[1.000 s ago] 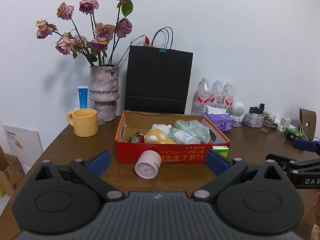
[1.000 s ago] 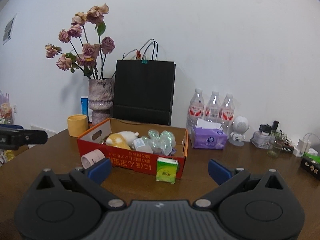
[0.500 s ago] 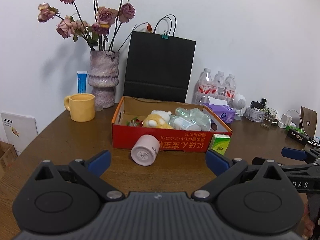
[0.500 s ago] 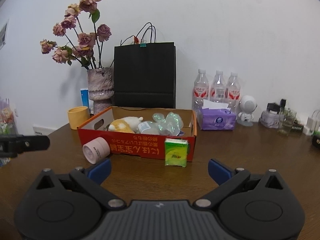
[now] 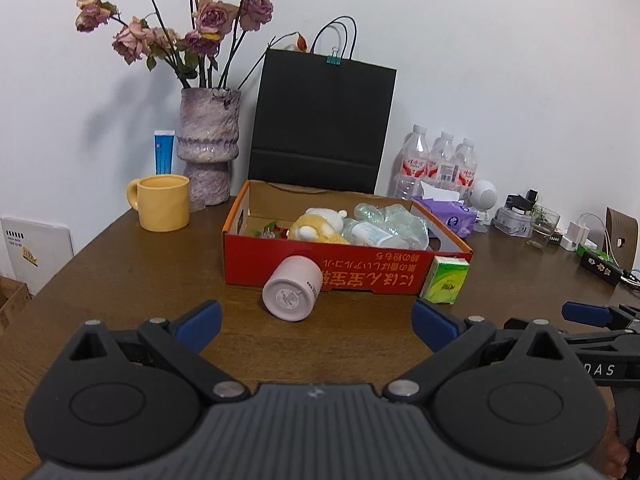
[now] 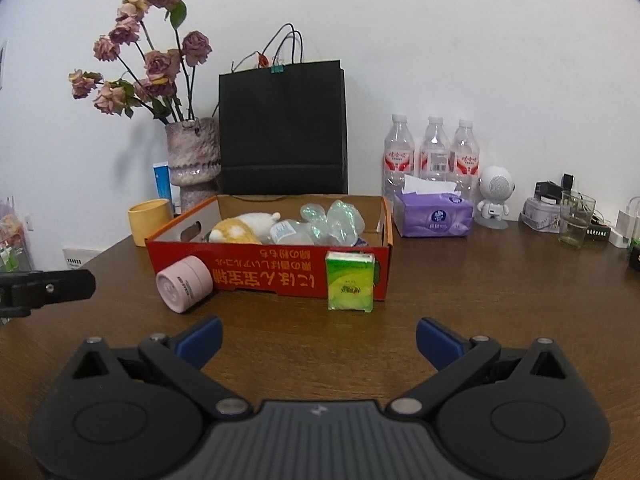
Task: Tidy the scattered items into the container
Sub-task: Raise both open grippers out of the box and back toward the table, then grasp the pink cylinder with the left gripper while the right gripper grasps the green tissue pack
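Red cardboard box (image 6: 276, 276) sits in the middle of the brown table (image 6: 480, 300) with a plush toy (image 6: 240, 229) and plastic bottles (image 6: 320, 224) inside. Two things are not in yet. A pink jar (image 5: 292, 294) lies on its side, touching the box front. A green tissue pack (image 6: 351, 280) stands just beside that front too. The left tool (image 5: 316, 326) and the right tool (image 6: 318, 340) are both spread wide and hold nothing. I think the next move is to grab one of them: left for the jar, right for the pack.
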`<move>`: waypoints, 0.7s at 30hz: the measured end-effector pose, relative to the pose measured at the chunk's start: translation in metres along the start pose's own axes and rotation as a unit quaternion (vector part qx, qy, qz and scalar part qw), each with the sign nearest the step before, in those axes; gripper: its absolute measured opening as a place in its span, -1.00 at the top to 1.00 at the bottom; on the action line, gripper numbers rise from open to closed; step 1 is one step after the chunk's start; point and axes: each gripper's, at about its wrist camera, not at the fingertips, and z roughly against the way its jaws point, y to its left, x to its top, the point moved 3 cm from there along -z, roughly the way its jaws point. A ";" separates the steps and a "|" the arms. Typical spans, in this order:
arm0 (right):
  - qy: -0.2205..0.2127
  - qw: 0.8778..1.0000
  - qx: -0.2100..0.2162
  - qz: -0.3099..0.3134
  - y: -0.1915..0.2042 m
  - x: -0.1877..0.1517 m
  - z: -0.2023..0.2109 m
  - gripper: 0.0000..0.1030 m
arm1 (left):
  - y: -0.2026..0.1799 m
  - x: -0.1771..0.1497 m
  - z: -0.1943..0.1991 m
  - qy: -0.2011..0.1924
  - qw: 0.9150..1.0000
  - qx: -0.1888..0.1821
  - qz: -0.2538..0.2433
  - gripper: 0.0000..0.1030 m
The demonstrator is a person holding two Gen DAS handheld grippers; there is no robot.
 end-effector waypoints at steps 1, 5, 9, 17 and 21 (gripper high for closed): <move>0.002 1.000 -0.001 -0.001 -0.001 -0.001 -0.001 -1.00 | 0.000 -0.001 -0.001 0.002 1.000 0.000 0.001 -1.00; 0.013 1.000 -0.004 -0.002 -0.003 -0.005 -0.009 -1.00 | 0.001 -0.004 -0.007 0.012 1.000 0.001 0.003 -1.00; 0.024 1.000 -0.009 0.000 -0.004 -0.008 -0.017 -1.00 | 0.002 -0.007 -0.015 0.024 1.000 0.000 0.003 -1.00; 0.046 0.999 -0.025 0.014 -0.011 -0.011 -0.034 -1.00 | 0.004 -0.009 -0.034 0.050 0.999 0.000 0.003 -1.00; 0.062 0.997 -0.028 0.024 -0.014 -0.011 -0.047 -1.00 | 0.005 -0.007 -0.048 0.067 0.998 0.000 0.006 -1.00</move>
